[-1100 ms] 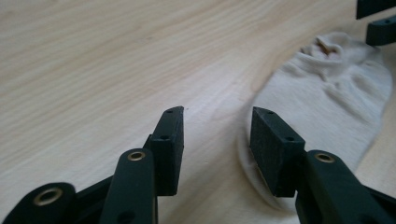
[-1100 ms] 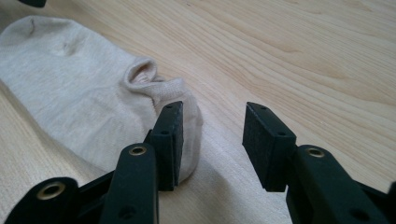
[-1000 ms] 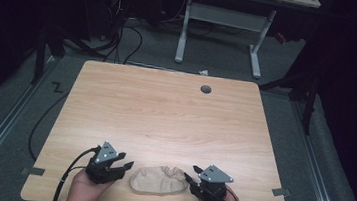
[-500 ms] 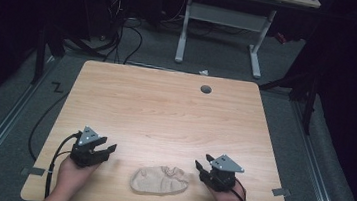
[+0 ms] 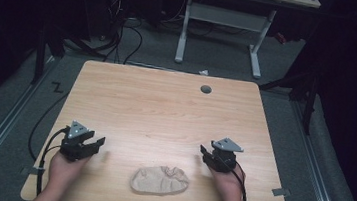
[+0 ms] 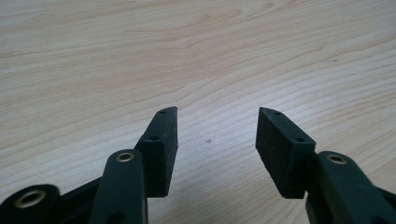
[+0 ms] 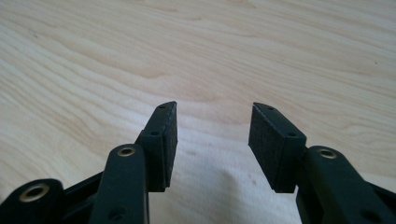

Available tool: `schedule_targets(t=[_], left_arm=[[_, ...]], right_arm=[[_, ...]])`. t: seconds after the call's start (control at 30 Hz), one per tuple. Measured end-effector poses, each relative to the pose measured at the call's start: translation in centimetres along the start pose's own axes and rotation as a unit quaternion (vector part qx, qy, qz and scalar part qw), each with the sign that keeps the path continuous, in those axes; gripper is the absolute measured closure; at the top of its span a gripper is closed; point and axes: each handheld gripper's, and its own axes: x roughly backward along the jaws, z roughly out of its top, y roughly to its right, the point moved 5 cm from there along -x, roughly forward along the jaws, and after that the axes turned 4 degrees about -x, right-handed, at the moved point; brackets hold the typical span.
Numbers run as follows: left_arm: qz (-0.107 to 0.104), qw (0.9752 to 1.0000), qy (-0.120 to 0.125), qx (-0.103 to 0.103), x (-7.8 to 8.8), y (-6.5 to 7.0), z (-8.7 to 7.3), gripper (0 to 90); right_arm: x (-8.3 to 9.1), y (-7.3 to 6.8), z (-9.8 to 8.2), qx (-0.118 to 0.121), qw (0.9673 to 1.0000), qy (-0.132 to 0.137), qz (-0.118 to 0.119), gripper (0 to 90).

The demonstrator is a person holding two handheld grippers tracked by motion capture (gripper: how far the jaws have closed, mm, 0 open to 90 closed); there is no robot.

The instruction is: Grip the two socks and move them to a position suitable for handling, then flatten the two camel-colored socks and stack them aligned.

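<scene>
A crumpled beige cloth [image 5: 159,180] lies flat near the front edge of the wooden table [image 5: 165,109], between my two hands and touching neither gripper. My left gripper [image 5: 99,144] rests to the cloth's left, a hand's width away. Its jaws have just been opening and stand wide in the left gripper view [image 6: 217,113], with bare wood [image 6: 196,56] between them. My right gripper [image 5: 204,152] sits up and to the right of the cloth. Its jaws have also just been opening and are open [image 7: 214,106] over bare tabletop [image 7: 201,51].
A round cable hole [image 5: 206,89] sits near the table's far edge. Behind the table stand a white desk frame [image 5: 222,19] and loose cables [image 5: 123,34] on the floor. A black cable [image 5: 44,141] trails off the table's left edge from my left gripper.
Both grippers were at the two ends of the cloth a second ago. The left has drawn away to the left and the right to the right, jaws wider, and the cloth lies free.
</scene>
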Motion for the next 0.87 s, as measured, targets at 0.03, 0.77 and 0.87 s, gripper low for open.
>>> schedule_targets(t=[0.03, 0.77, 0.87], left_arm=[[0.001, 1.0, 0.0, -0.001, 0.0, 0.1, 0.0, 49.1], [-0.015, 0.9993, 0.01, -0.032, 0.5, 1.8, 0.6, 50.1], [-0.019, 0.9992, 0.028, -0.022, 1.3, 2.0, 1.0, 50.4]], right_arm=[[0.2, 0.0, -0.3, 0.0, 1.0, -0.003, -0.003, 52.0], [1.1, 1.5, -1.8, 0.009, 0.9994, -0.018, -0.029, 50.6], [1.1, 0.9, -1.4, 0.017, 0.9994, -0.012, -0.028, 50.6]])
